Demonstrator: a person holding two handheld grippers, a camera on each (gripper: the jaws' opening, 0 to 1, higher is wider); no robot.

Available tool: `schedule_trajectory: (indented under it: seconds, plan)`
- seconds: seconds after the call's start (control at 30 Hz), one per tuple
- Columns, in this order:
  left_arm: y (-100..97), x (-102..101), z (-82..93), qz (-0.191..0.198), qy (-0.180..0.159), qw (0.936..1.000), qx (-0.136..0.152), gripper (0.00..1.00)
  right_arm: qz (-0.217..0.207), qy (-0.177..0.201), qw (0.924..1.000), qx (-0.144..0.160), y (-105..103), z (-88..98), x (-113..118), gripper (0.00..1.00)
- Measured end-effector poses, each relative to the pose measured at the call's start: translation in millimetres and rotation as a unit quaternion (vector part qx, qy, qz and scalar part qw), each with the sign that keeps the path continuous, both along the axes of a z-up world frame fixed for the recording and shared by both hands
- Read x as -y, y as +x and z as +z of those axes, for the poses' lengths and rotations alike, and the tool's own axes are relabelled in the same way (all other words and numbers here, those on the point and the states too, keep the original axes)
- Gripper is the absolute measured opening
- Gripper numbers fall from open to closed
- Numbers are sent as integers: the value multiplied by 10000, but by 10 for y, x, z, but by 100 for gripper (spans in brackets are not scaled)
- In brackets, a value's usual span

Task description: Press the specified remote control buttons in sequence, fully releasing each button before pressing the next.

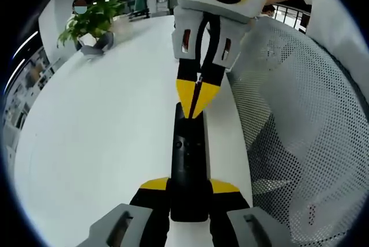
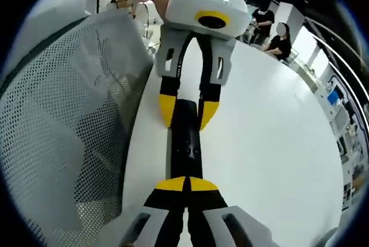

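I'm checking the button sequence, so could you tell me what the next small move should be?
Probably lift the right tongs straight up to release fully: their shut tips sit on the remote, while the left tongs clamp its end above the white table.

The remote (image 1: pixel 188 166) lies on the tabletop (image 1: pixel 98 137) between my tongs; a plant (image 1: pixel 92 22) sits at ten o'clock.
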State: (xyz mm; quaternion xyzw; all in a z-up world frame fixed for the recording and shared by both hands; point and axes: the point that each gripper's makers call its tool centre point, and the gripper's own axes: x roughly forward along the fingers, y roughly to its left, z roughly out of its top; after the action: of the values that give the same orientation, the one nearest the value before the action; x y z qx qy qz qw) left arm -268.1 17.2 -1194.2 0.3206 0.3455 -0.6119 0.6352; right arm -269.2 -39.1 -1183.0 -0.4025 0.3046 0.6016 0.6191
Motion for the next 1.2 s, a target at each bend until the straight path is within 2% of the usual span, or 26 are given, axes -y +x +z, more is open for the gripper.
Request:
schedule_trajectory:
  seconds: [0.1,0.23,0.33,0.4,0.47,0.53,0.57,0.67,0.97,1.0,1.1,1.17,1.2]
  plan:
    - [1,1,0,-4,-4,10000,-12,24,-178,-293,9993,-141,15,-11,-12,0]
    - [2,0,0,-9,19,10000,-34,24,-163,-336,9993,-36,13,-13,-4,0]
    - [1,0,0,-2,22,10000,-30,24,-405,130,9990,-101,20,3,-5,0]
    - [1,1,0,32,9,10000,-31,24,-718,740,9945,-164,36,21,-21,0]
    - [2,2,1,61,6,10000,-28,24,-1025,1073,9883,-358,36,29,2,0]
    - [0,1,2,64,22,10000,-21,24,-1212,1291,9826,-556,15,34,-17,0]
    - [1,1,1,60,24,10000,-18,24,-1148,1320,9830,-557,7,34,-26,3]
    - [4,2,1,46,6,10000,-22,24,-990,1267,9862,-403,18,31,-52,6]
    - [6,0,1,48,-104,9999,-7,24,-575,1036,9919,-453,16,11,-77,9]
    - [6,0,1,44,-115,9999,-4,24,-407,909,9941,-428,9,12,-79,9]
    - [6,-5,2,28,-189,9998,5,24,-465,638,9947,-661,18,-1,-82,9]
    - [8,-1,2,67,-238,9997,7,24,-205,340,9970,-662,17,-8,-75,8]
    - [3,1,0,57,-247,9997,40,24,9,54,9978,-660,11,-13,-79,8]
